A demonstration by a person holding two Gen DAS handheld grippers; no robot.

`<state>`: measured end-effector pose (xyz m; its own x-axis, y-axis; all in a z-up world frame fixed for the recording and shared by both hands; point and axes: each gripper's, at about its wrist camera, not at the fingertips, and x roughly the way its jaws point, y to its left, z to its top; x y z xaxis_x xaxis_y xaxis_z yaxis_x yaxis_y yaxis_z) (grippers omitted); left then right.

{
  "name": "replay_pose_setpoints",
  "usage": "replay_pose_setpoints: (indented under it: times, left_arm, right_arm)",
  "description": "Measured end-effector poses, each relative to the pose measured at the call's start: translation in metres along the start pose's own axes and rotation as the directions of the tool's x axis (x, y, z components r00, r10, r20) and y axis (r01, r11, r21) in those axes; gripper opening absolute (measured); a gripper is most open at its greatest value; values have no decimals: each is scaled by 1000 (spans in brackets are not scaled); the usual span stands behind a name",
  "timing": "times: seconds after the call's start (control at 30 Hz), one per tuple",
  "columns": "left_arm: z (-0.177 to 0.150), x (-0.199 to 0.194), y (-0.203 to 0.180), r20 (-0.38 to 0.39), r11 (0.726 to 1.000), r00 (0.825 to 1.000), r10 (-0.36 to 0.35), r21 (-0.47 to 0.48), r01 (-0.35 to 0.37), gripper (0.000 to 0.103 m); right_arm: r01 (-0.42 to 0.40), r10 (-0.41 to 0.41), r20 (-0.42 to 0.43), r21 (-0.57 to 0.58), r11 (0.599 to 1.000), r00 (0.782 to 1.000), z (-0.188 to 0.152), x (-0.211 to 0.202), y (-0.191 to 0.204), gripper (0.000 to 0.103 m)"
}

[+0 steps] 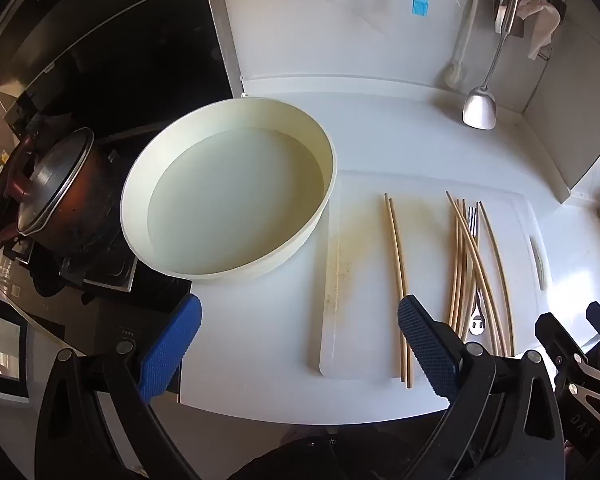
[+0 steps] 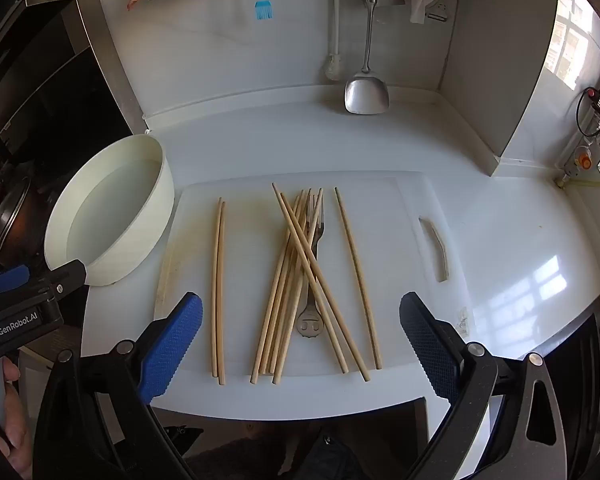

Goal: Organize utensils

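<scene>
Several wooden chopsticks (image 2: 300, 276) lie crossed in a pile on a white cutting board (image 2: 404, 240), with a metal fork (image 2: 312, 280) under them. A neat pair of chopsticks (image 2: 218, 288) lies to their left and a single chopstick (image 2: 358, 280) to their right. My right gripper (image 2: 300, 340) hangs open above the pile's near ends, nothing between its fingers. In the left wrist view the pair (image 1: 398, 280), the pile (image 1: 470, 264) and the fork (image 1: 477, 320) show too. My left gripper (image 1: 300, 344) stands open over the board's left edge (image 1: 332, 280), empty.
A round cream basin (image 1: 228, 192) sits left of the board, beside a dark pot (image 1: 56, 196) on the stove. A steel spatula (image 2: 366, 92) and a blue brush (image 2: 263, 8) hang on the back wall. The counter's front edge lies just below the grippers.
</scene>
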<state>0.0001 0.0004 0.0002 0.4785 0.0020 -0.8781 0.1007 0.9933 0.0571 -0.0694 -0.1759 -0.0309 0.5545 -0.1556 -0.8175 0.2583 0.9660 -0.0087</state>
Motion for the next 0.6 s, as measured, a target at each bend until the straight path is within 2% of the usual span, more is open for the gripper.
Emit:
replay_pose_setpoints:
  times: [0.6]
  left_arm:
    - [-2,0,3,-13,1000,1000,3,-12,-4,97]
  right_arm:
    - [3,-3,-2,1,1000,1000,0,-2,-2,94]
